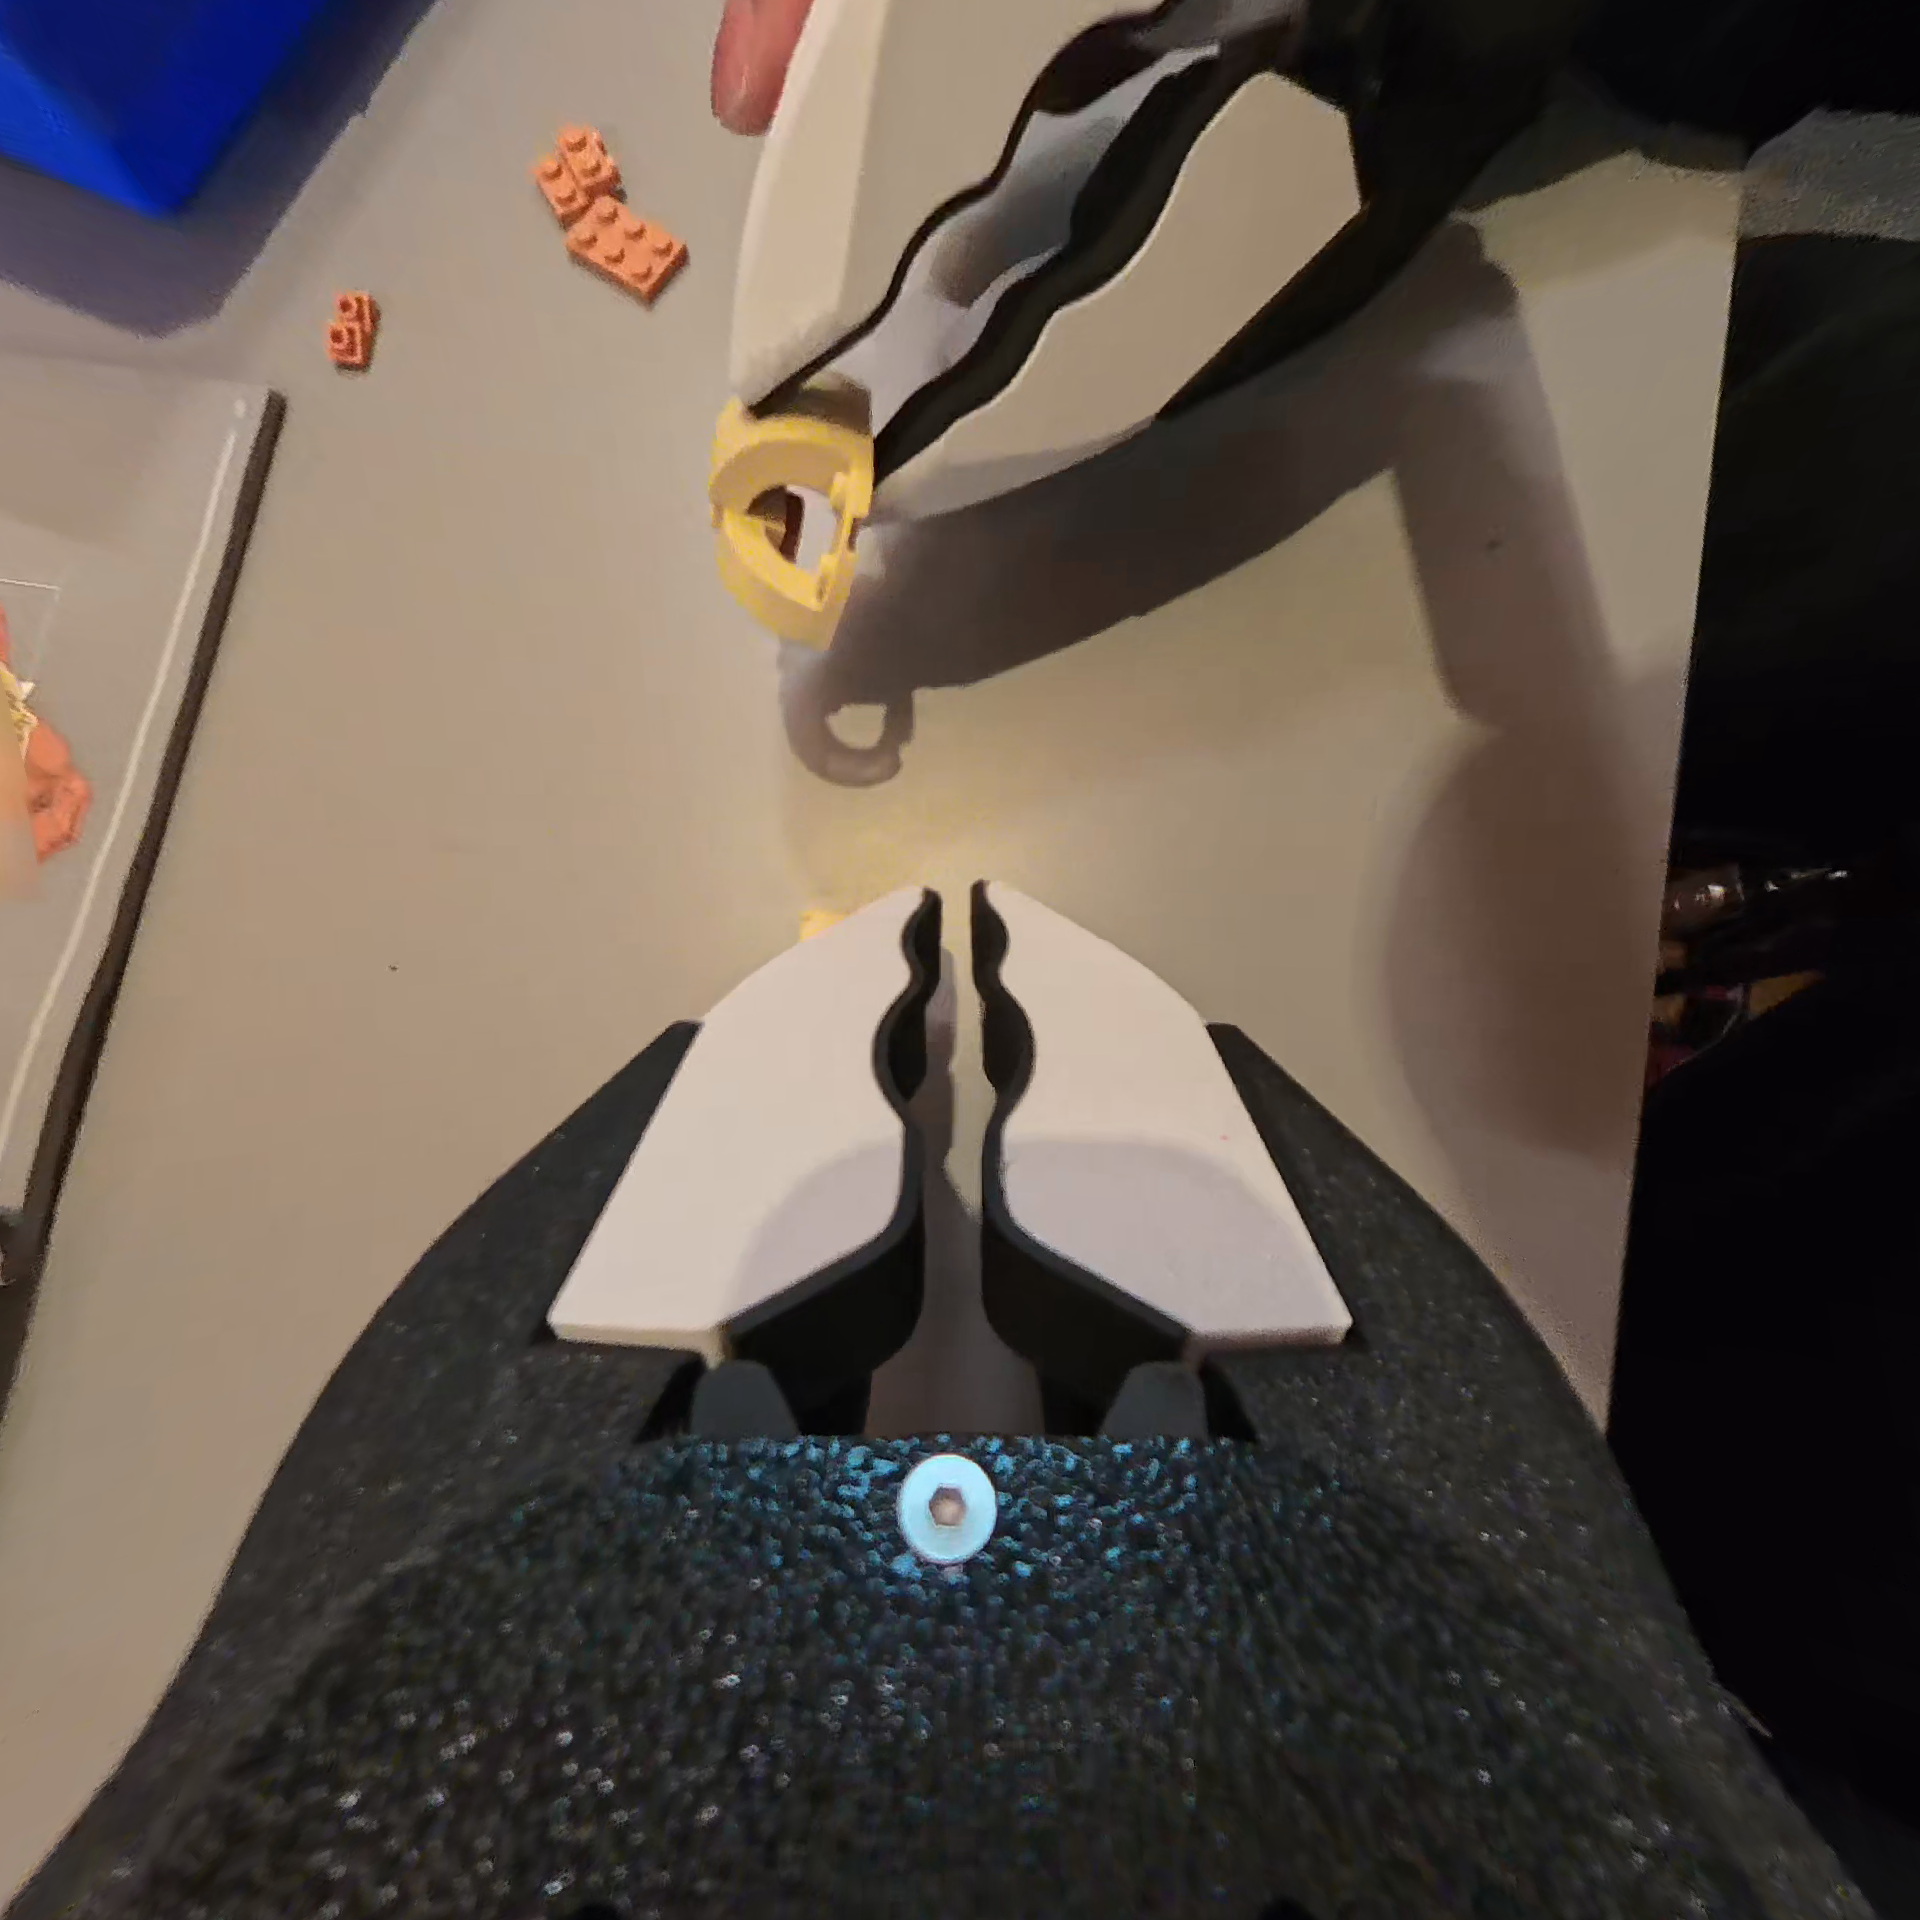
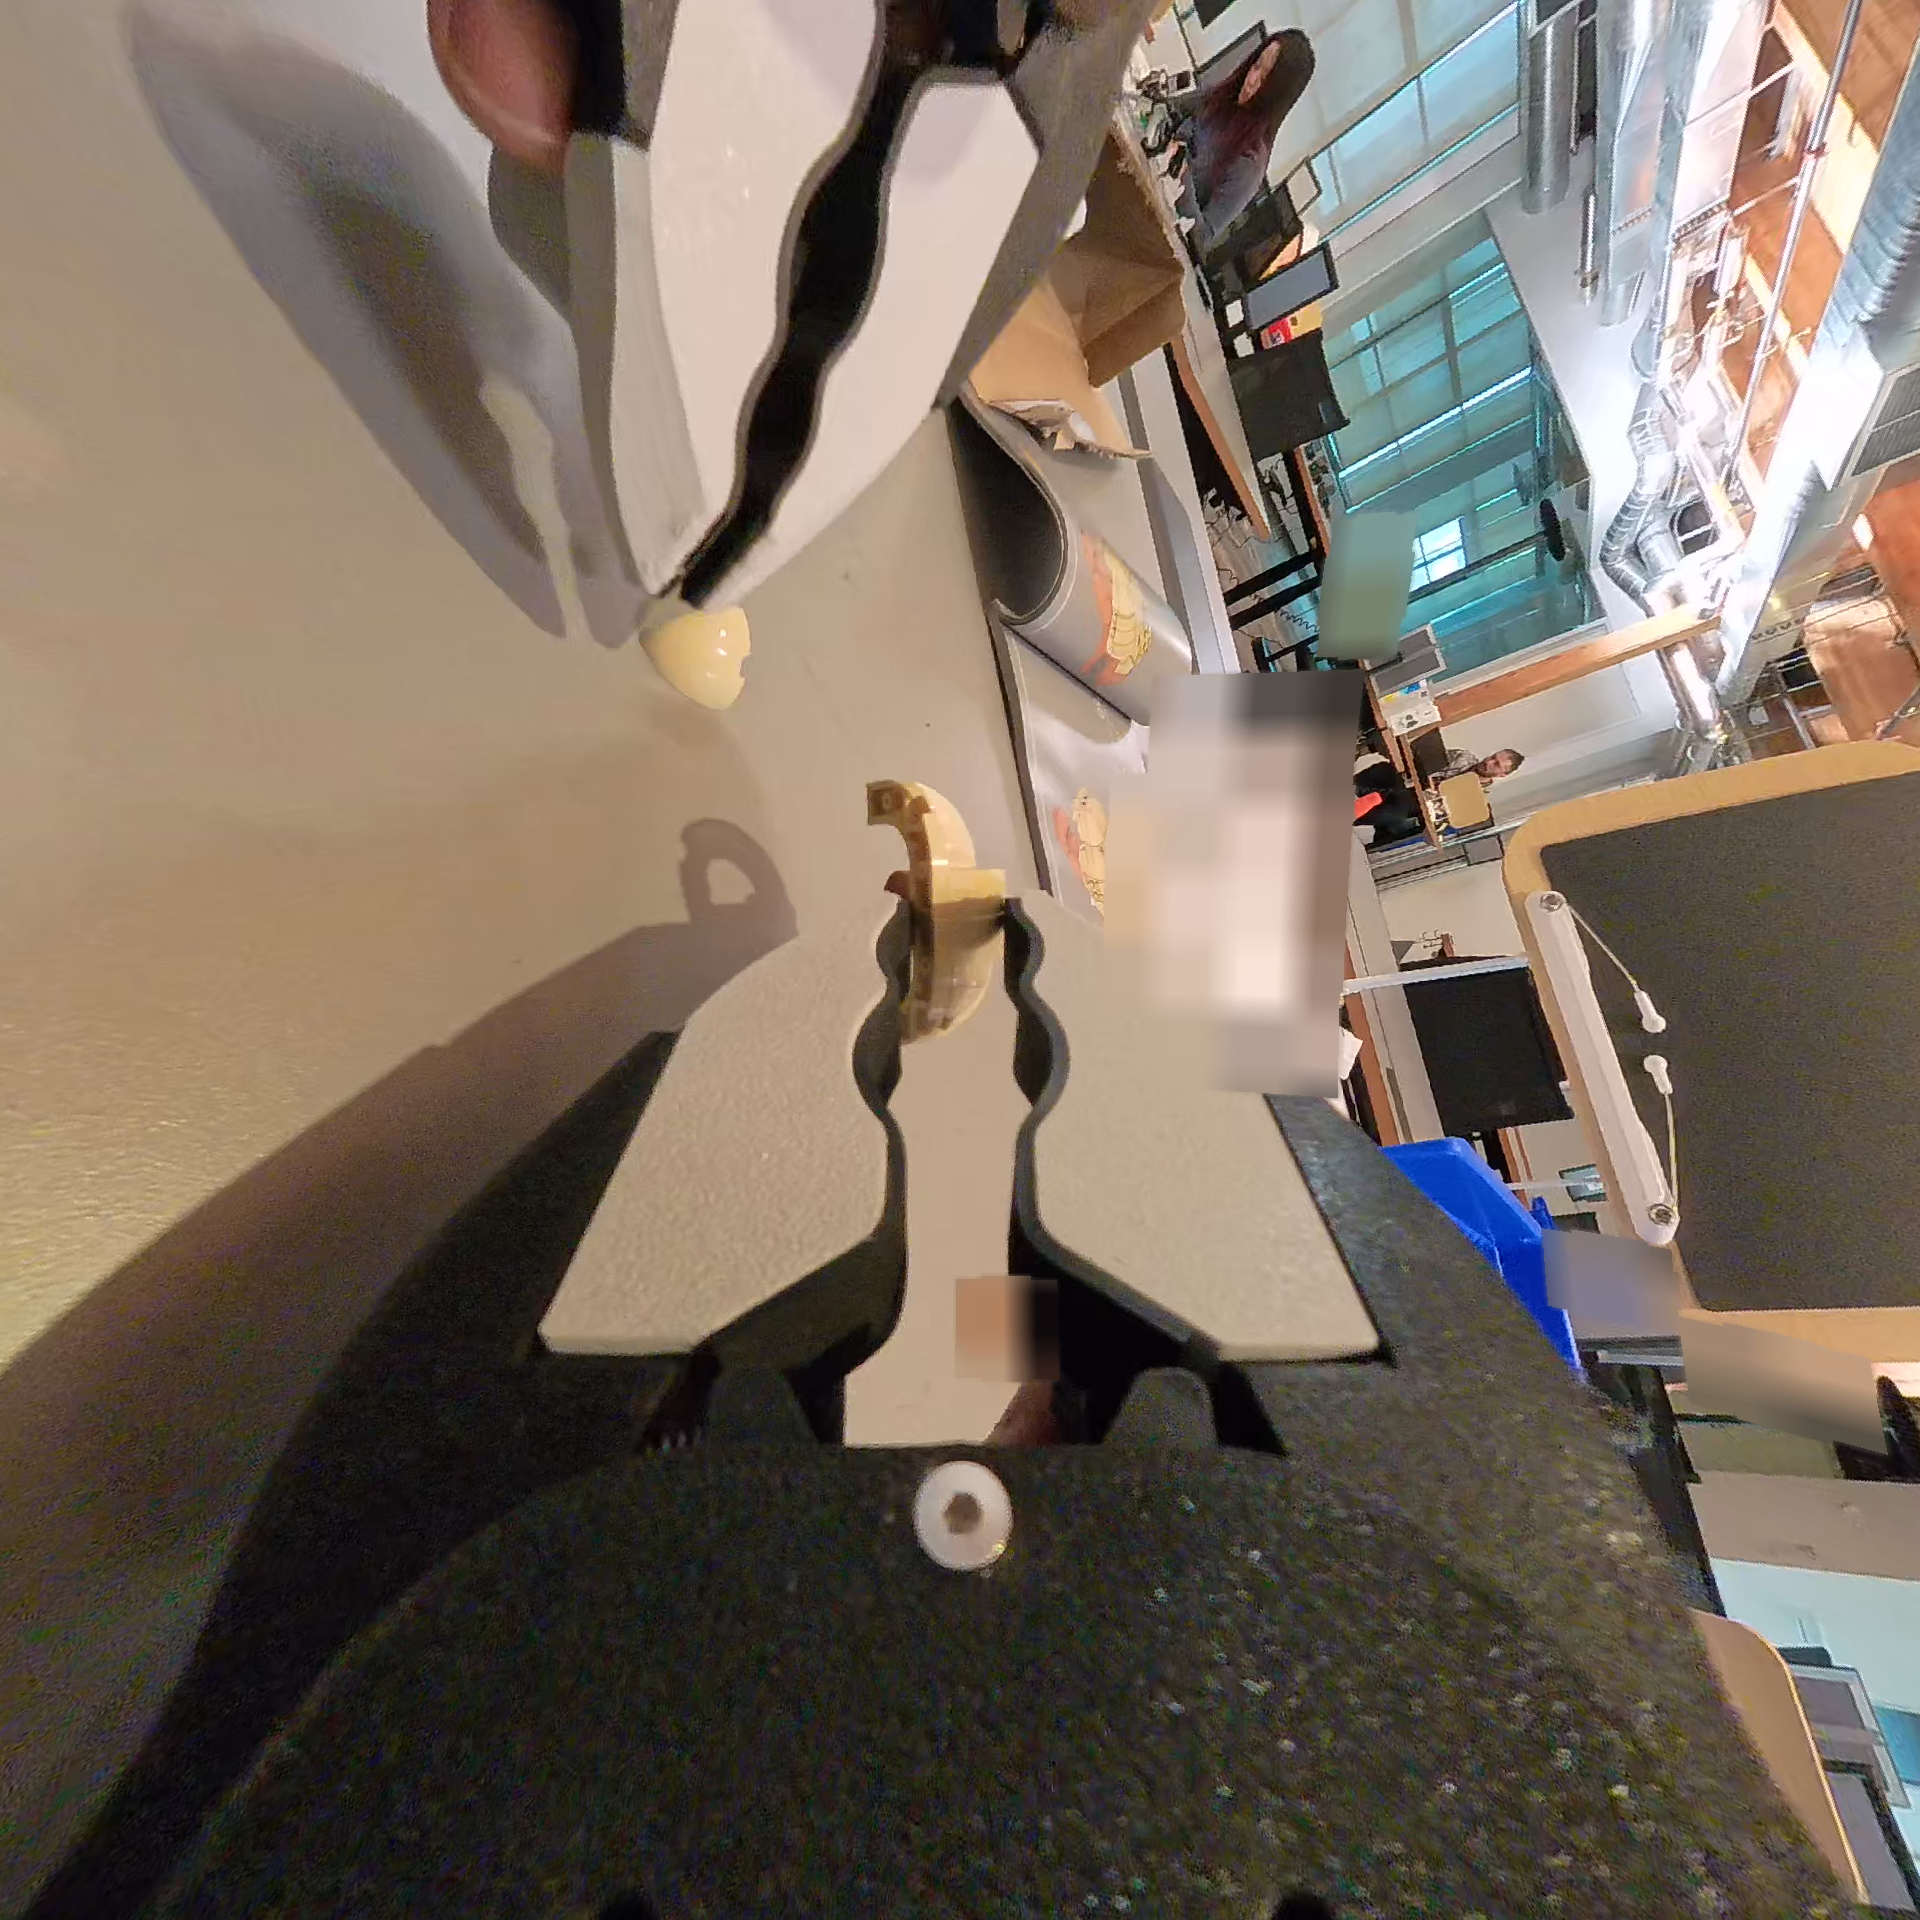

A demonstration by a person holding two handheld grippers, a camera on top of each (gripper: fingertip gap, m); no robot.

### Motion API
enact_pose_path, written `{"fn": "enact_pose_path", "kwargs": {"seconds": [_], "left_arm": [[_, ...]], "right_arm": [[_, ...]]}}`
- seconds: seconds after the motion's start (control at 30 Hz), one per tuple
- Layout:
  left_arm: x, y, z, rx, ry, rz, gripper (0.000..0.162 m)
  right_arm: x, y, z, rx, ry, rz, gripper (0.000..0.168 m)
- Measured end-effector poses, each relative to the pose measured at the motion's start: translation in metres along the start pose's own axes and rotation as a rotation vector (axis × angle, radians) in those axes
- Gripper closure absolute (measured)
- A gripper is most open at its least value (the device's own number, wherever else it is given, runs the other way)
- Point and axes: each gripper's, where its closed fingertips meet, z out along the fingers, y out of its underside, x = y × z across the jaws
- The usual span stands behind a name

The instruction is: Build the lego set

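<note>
My right gripper (image 2: 951,914) is shut on a yellow ring-shaped lego arch piece (image 2: 940,935) and holds it above the beige table. In the left wrist view the right gripper (image 1: 821,400) comes in from the upper right with the arch piece (image 1: 784,520) at its tips. My left gripper (image 1: 951,899) is shut, and a bit of a small cream rounded piece (image 1: 821,920) peeks out beside its tips. In the right wrist view the left gripper (image 2: 686,597) pinches that cream piece (image 2: 698,660) just left of and apart from the arch piece.
Orange lego plates (image 1: 608,213) and a small orange piece (image 1: 353,330) lie on the table far left. A blue bin (image 1: 125,83) stands beyond them. An instruction booklet (image 1: 104,727) lies at the left. The table edge (image 1: 1704,623) runs down the right. The gap from one gripper's tips to the other's is roughly 7 centimetres.
</note>
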Motion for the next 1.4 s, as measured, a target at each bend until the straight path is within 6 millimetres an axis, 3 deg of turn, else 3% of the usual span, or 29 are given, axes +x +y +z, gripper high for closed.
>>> {"fn": "enact_pose_path", "kwargs": {"seconds": [0.17,0.5,0.63,0.9,1.1,1.2,1.4], "left_arm": [[-0.013,0.028,0.007,-0.142,-0.019,-0.027,0.153],[-0.054,0.030,-0.010,-0.139,-0.123,-0.082,0.144],[-0.052,0.020,-0.007,-0.141,-0.186,-0.091,0.144],[-0.056,0.022,0.004,-0.250,-0.308,-0.043,0.144],[-0.058,0.023,0.009,-0.241,-0.279,0.064,0.152],[-0.061,0.024,0.002,-0.234,-0.290,0.022,0.144],[-0.055,0.014,0.000,-0.168,-0.253,-0.075,0.144]], "right_arm": [[0.001,-0.002,-0.001,0.001,0.009,-0.013,0.152],[0.002,-0.003,-0.002,-0.002,0.019,-0.031,0.152],[0.003,-0.002,-0.003,-0.004,0.024,-0.030,0.152],[0.001,-0.002,-0.002,-0.006,0.020,-0.032,0.152],[0.002,-0.003,-0.003,-0.002,0.025,-0.029,0.152],[0.002,-0.003,-0.003,-0.004,0.026,-0.032,0.152],[0.000,-0.004,-0.003,-0.004,0.021,-0.040,0.153]]}}
